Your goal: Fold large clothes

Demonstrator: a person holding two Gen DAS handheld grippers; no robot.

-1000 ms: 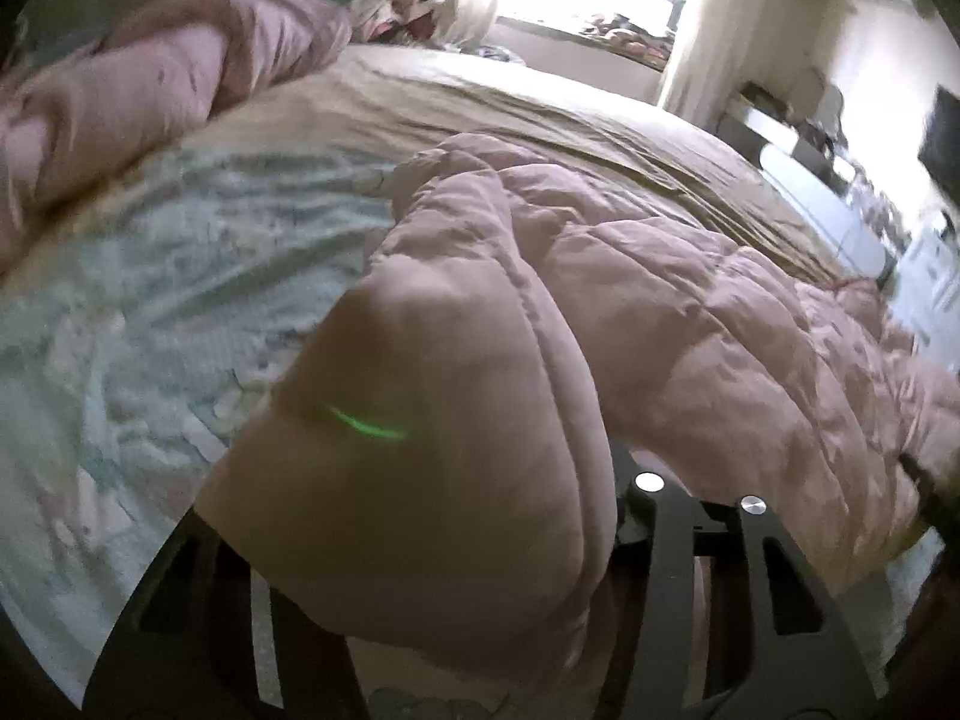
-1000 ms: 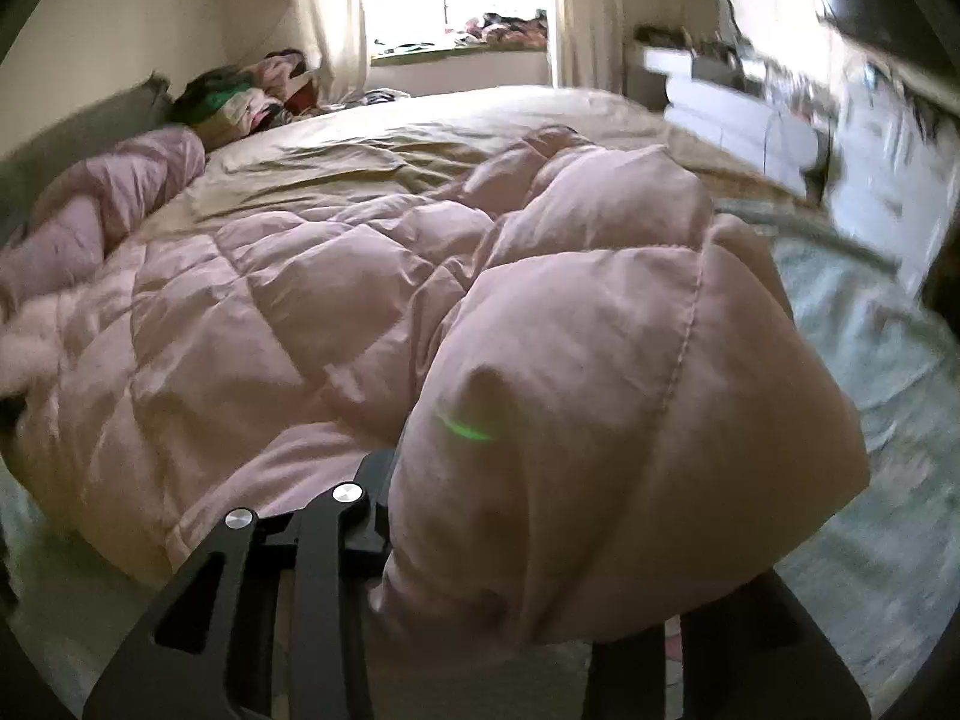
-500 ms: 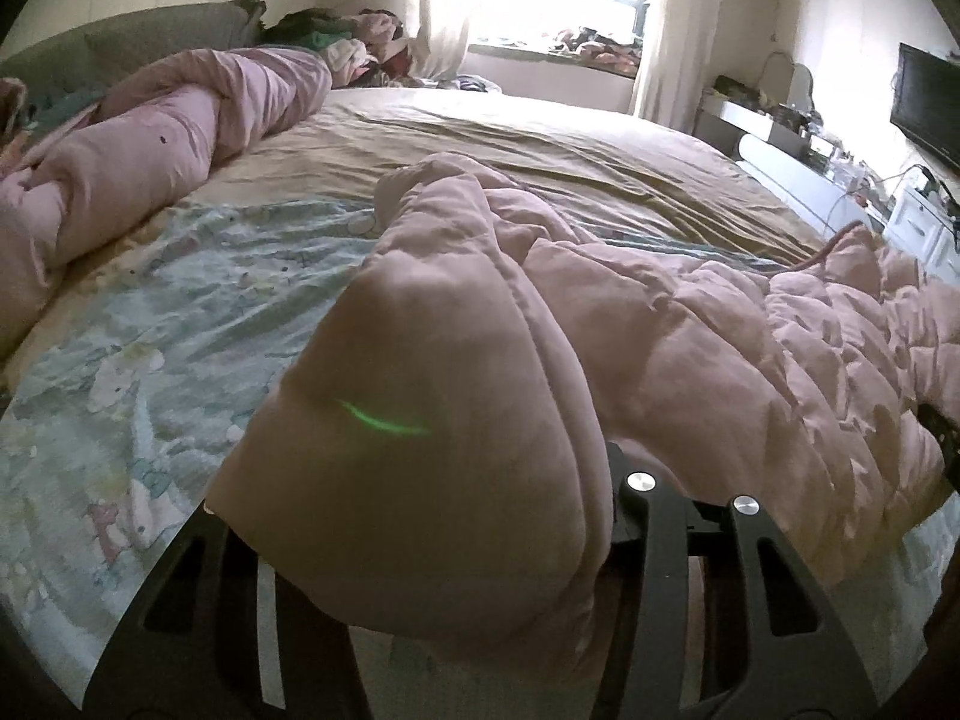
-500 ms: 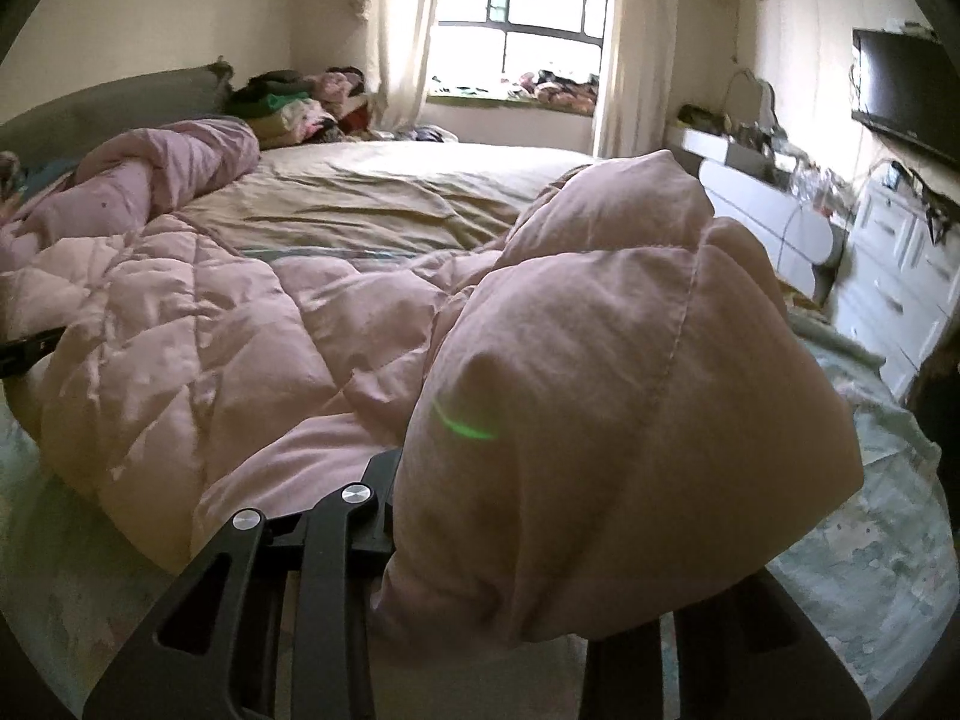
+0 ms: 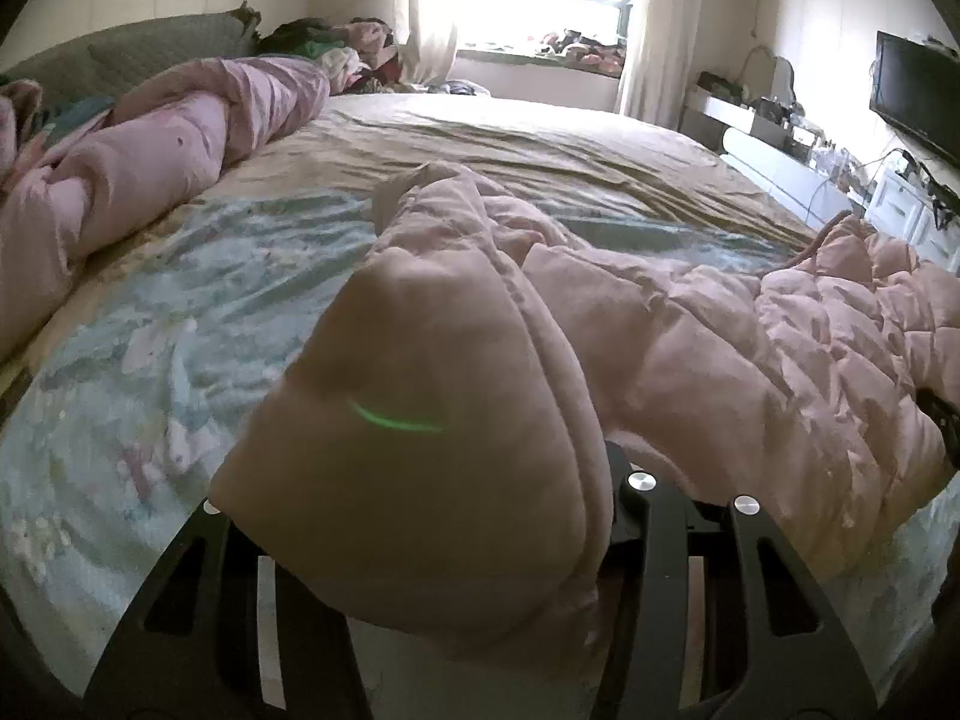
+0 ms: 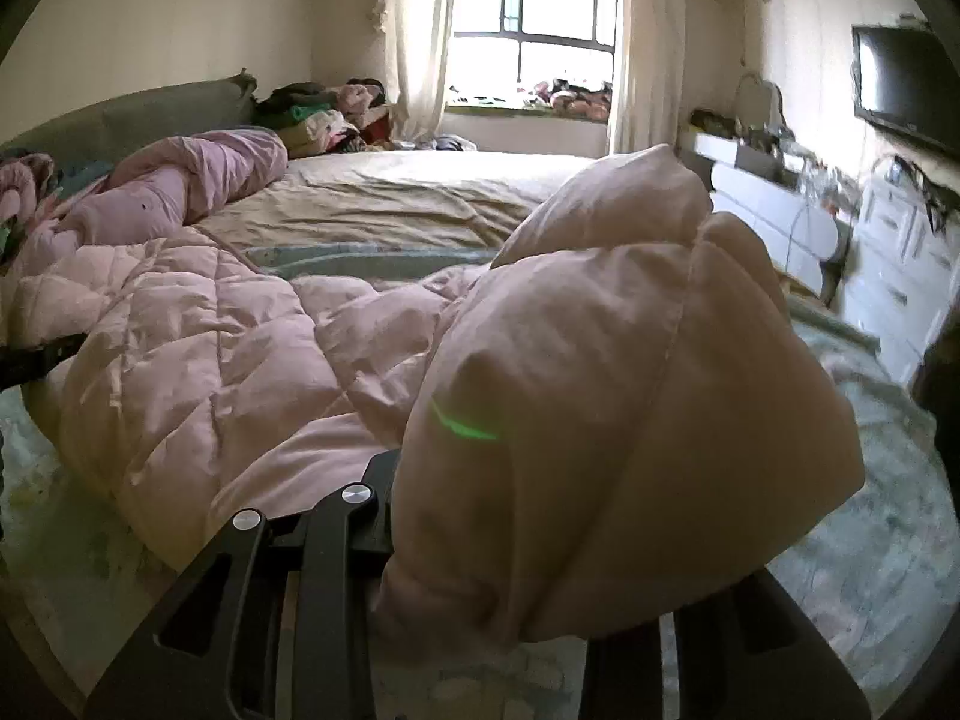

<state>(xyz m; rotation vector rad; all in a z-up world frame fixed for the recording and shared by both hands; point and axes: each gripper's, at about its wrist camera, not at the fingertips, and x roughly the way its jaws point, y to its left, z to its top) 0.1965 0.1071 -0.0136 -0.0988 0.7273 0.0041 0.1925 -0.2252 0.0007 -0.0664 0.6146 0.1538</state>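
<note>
A large pink quilted down coat (image 5: pixel 750 348) lies across the bed, also in the right wrist view (image 6: pixel 198 354). My left gripper (image 5: pixel 456 516) is shut on one end of the coat, whose bunched fabric (image 5: pixel 420 450) covers the fingertips. My right gripper (image 6: pixel 540 516) is shut on the other end, with a puffed fold (image 6: pixel 630 396) draped over it. Both ends are held lifted above the pale blue patterned sheet (image 5: pixel 150 348). The other gripper's dark tip shows at each view's edge (image 5: pixel 942 420) (image 6: pixel 36 360).
A rolled pink duvet (image 5: pixel 150 162) lies along the bed's left side by a grey headboard (image 5: pixel 150 54). A tan sheet (image 5: pixel 510 144) covers the far bed. Piled clothes (image 6: pixel 312 114) sit near the window. White drawers (image 6: pixel 888 252) and a wall TV (image 6: pixel 906 84) stand right.
Both grippers have tilted up and pulled back with the coat ends still held. More of the room and window shows, and the coat's middle lies lower and flatter on the bed.
</note>
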